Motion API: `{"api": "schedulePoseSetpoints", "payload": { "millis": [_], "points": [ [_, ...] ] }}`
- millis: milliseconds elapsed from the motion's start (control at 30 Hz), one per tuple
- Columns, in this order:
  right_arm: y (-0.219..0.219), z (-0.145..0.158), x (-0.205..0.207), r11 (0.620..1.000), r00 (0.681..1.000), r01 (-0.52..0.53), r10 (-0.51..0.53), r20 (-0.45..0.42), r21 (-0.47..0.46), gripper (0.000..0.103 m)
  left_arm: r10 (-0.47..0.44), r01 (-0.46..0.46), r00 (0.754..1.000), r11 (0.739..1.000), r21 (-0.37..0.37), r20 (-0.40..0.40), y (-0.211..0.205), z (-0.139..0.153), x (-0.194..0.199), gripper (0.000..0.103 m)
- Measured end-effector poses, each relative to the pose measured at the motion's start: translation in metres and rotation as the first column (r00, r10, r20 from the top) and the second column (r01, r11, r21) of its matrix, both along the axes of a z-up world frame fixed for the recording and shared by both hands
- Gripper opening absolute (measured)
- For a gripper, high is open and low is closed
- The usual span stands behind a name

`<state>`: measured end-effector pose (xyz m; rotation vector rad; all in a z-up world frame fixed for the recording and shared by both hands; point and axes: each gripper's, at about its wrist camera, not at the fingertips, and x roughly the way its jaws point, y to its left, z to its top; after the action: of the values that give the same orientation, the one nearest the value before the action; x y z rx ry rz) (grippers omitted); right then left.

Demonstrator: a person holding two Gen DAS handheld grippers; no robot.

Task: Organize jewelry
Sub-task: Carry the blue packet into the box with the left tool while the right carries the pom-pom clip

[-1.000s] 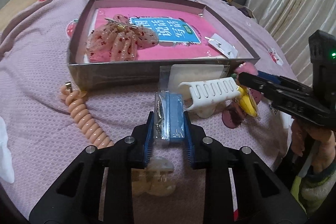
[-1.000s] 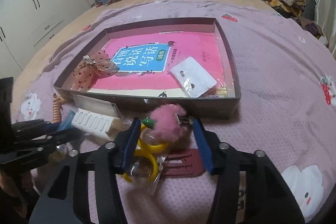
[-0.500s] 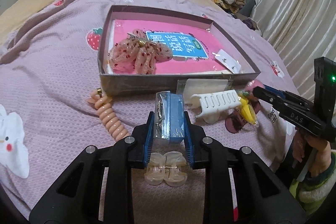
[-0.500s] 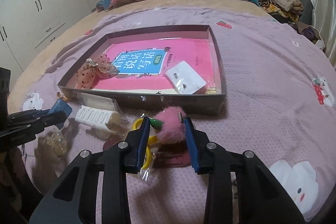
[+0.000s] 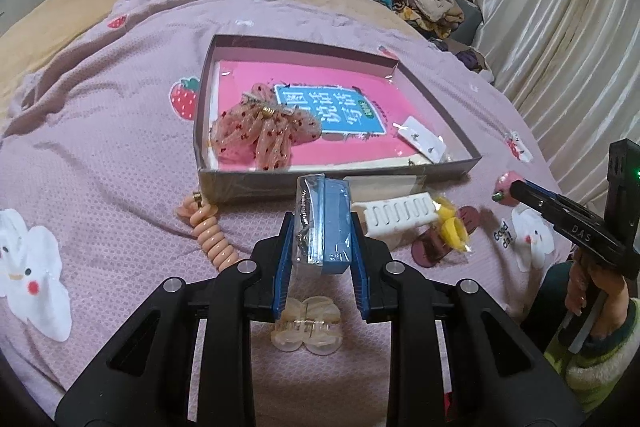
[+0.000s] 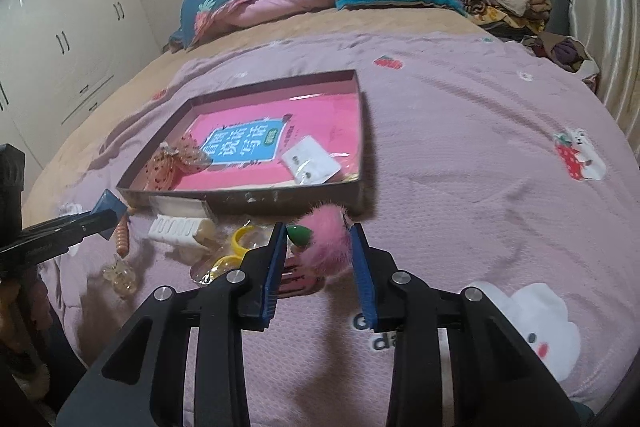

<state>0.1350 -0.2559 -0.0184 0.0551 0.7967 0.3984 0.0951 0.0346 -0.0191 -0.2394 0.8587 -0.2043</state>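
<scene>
1. Jewelry lies in two groups on the bed: some already in the shallow tray (image 5: 336,183), the rest loose on the purple blanket (image 5: 120,147) just in front of its near wall.
2. At far left of that loose row sits a peach coil hair tie (image 5: 210,235), with a clear hair clip (image 5: 306,325) nearer the camera.
3. Left claw (image 5: 322,227) is clamped fully on a small blue packet (image 5: 326,227) in clear wrap, held upright with its long axis pointing toward the tray.
4. The tray lies straight ahead of and beyond that packet, so the left hand seems the nearer one for the next drop-off.
5. Inside the tray, a sheer pink bow (image 5: 264,133) rests left on a pink book (image 5: 360,131), and an earring card (image 5: 424,139) rests right.
6. Right of the packet lie a white comb clip (image 5: 400,217) and yellow rings (image 5: 452,231).
7. Right claw (image 6: 318,241) has just been closing and now pinches a fluffy pink pompom (image 6: 328,241) with a green tip, clear of the blanket, near the tray's right corner.
8. Pillows, piled clothes, a curtain and white wardrobes surround the bed.
</scene>
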Motion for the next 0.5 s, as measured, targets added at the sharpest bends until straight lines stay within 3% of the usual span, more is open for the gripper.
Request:
{"api": "schedulePoseSetpoints", "payload": {
  "millis": [500],
  "points": [
    [-0.01,0.031,0.005,0.999,0.998,0.027,-0.029,0.063,0.031,0.031,-0.044,0.043,0.996,0.999,0.016,0.081,-0.016,0.035,0.028,0.018]
  ]
}}
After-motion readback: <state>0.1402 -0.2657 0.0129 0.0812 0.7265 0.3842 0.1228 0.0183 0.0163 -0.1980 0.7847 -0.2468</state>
